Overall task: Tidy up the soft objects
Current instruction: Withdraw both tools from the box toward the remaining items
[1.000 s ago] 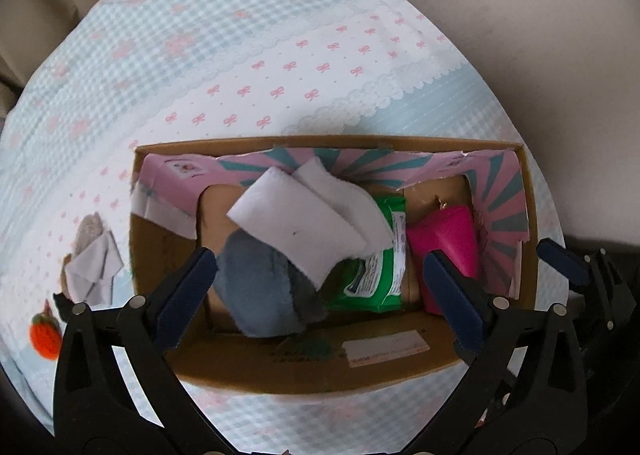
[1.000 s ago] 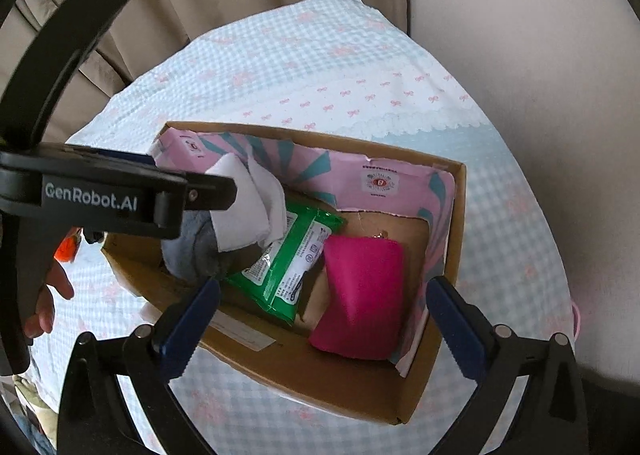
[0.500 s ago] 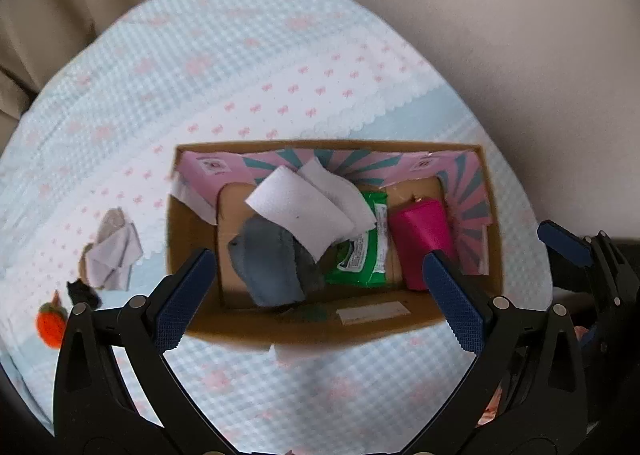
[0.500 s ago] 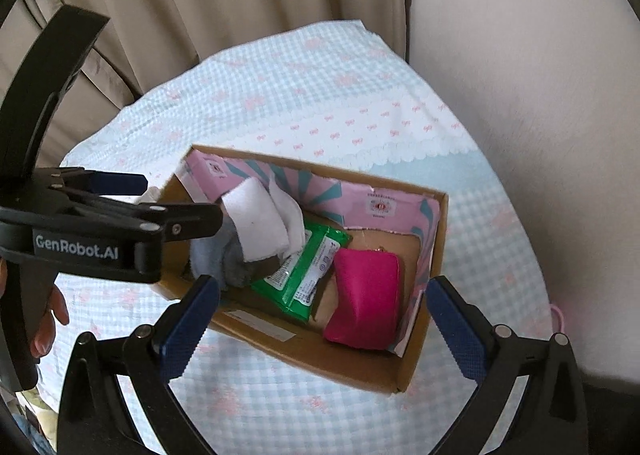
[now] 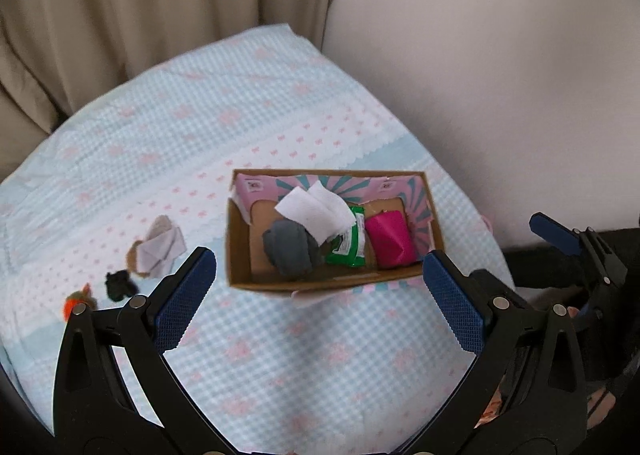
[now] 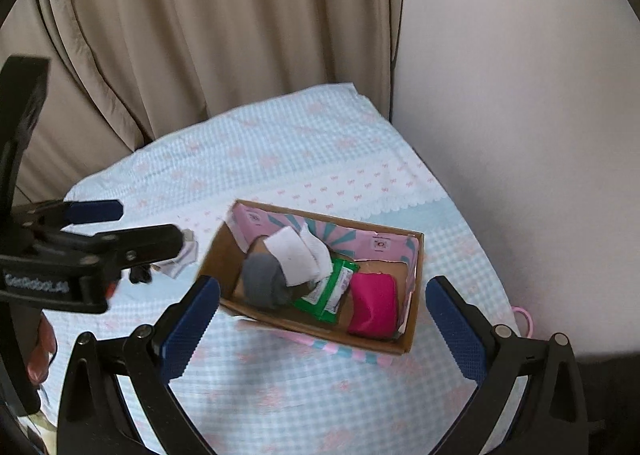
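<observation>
Both empty, wide-open grippers, left gripper (image 5: 318,295) and right gripper (image 6: 322,317), have pulled back; the cardboard box (image 5: 240,251) now sits smaller, mid-frame.

Left wrist cam looks down from above bed's (image 5: 280,355) near edge, facing wall; right wrist cam similar, further right, angled toward curtain; both share cardboard box (image 5: 240,255) (image 6: 412,295) w/ contents, mid-distance.
</observation>
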The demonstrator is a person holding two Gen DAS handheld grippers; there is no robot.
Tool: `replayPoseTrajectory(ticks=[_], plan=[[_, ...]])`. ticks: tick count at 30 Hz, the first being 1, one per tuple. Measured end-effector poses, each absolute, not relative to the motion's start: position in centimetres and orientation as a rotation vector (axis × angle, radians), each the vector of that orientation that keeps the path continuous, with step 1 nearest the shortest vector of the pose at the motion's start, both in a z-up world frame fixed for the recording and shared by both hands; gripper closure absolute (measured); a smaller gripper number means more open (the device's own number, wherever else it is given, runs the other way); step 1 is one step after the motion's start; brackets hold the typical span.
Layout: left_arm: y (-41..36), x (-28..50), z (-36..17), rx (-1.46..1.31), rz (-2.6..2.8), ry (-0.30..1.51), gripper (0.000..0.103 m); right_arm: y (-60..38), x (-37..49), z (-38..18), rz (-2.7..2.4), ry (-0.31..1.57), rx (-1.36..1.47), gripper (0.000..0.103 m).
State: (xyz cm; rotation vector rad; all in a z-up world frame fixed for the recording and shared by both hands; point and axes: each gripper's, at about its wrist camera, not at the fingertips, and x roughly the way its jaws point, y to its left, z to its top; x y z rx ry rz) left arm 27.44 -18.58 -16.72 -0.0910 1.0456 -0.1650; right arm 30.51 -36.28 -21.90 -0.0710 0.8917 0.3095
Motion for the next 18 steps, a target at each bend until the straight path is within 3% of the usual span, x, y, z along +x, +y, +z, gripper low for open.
replayPoseTrajectory(ticks=[7, 18], plan=[[-14.1, 20.4, -11.2, -0.081, -0.134, 0.917, 0.000, -34.1, 25.1, -17.2, 0.247, 0.831, -0.046, 0.000], [-6.0, 12.9, -8.1, -0.065, -0.106, 0.792, 0.000, -29.0, 16.8, -13.4, 0.097, 0.710, -0.017, 0.000]])
